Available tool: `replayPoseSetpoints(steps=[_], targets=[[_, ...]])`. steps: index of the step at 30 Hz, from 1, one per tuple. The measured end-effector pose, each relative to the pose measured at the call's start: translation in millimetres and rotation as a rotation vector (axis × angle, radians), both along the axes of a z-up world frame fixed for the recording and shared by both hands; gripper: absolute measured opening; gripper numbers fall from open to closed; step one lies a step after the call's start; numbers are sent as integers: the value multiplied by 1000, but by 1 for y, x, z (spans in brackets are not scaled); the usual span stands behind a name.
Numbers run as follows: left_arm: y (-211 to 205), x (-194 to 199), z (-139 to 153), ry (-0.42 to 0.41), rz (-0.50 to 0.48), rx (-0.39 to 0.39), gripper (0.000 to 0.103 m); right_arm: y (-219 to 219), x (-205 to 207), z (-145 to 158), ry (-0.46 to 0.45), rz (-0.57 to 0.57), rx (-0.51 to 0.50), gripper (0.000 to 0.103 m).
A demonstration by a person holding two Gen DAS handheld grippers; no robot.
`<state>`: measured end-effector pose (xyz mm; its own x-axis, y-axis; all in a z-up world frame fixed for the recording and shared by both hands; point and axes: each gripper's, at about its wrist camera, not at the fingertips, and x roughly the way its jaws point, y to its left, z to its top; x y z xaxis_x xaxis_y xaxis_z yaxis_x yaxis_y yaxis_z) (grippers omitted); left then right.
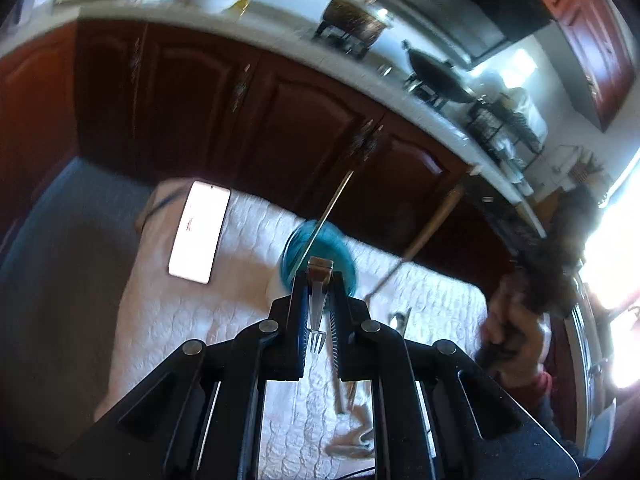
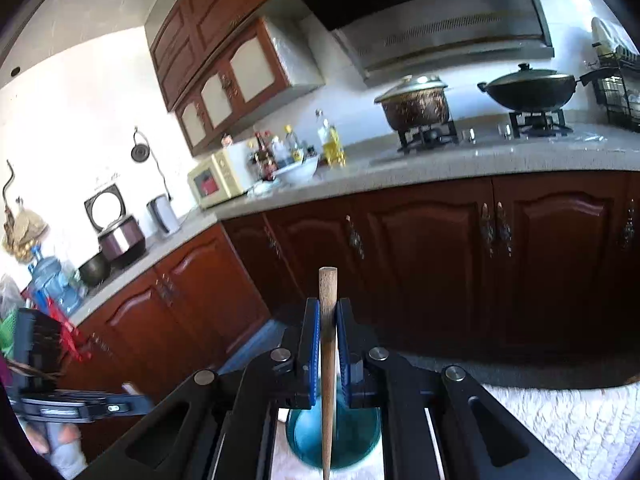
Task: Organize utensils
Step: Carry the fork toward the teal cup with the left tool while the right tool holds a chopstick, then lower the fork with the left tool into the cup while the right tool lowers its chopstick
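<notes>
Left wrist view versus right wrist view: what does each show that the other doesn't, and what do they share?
Only the left wrist view shows the left gripper shut on a fork, tines toward the camera, plus a bright white rectangular object and loose utensils on the quilted cloth.

Only the right wrist view shows the right gripper shut on a wooden-handled utensil, plus the microwave and range hood.

Both show the blue cup, pot and wok.
</notes>
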<state>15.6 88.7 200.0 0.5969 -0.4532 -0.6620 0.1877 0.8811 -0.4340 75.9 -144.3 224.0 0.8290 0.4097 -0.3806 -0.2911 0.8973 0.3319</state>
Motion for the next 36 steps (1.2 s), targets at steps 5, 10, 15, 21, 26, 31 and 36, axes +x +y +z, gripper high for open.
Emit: replayPoseSetpoints(steps=[5,10,15,21,26,31,36], targets=[[-13,17,23,-83,5,32,9,14,23,11,-85,-52,-58,7],[-44,49,4,-114,26,111,9,25,48,-5,-109,-102,-97,7],[-67,75,-32,-71,29,217,9,28,71,-37,-23,-82,-116,7],[-78,91,-77,-2,31,269,9,26,84,-76,88,-27,-111,7],[-84,95,-96,19,49,275,9,19,90,-107,193,22,-80,7],[-88,89,-93,7,60,269,26,3,76,-115,225,30,-34,46],[-88,70,-84,-35,86,261,56,-5,52,-118,237,42,-41,46]])
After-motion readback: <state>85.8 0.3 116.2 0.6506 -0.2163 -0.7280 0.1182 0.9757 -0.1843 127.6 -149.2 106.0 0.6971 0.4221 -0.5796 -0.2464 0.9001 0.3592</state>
